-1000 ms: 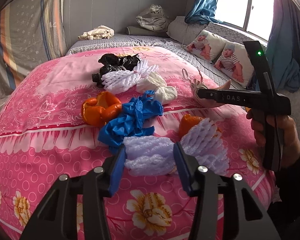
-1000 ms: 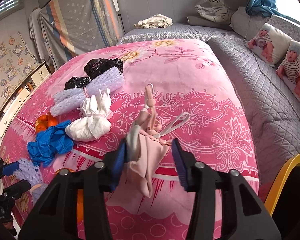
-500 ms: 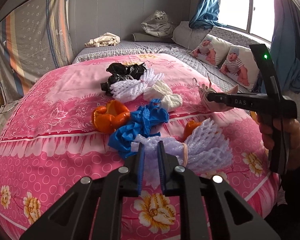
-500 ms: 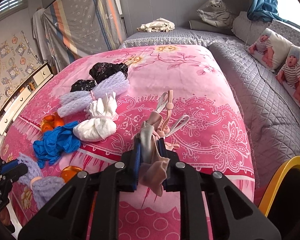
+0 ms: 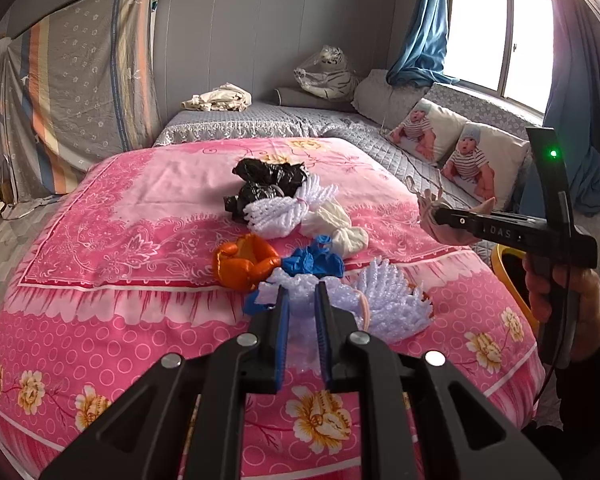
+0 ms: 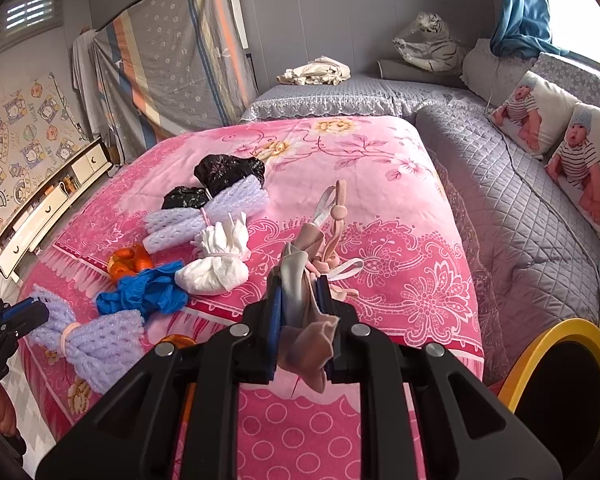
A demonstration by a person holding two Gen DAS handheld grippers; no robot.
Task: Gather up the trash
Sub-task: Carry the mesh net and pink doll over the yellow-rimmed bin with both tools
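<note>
The bed is carrying scattered trash on its pink cover. A yellow-rimmed bin is sitting beside it at the right. The left tool is clamping the near foam net at the bed's front edge. The right tool is pinching a pink cloth, lifted above the cover.

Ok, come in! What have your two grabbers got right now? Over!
Left gripper shut on foam net. Right gripper shut on pink face mask. Yellow-rimmed bin beside bed; way looks clear.
</note>
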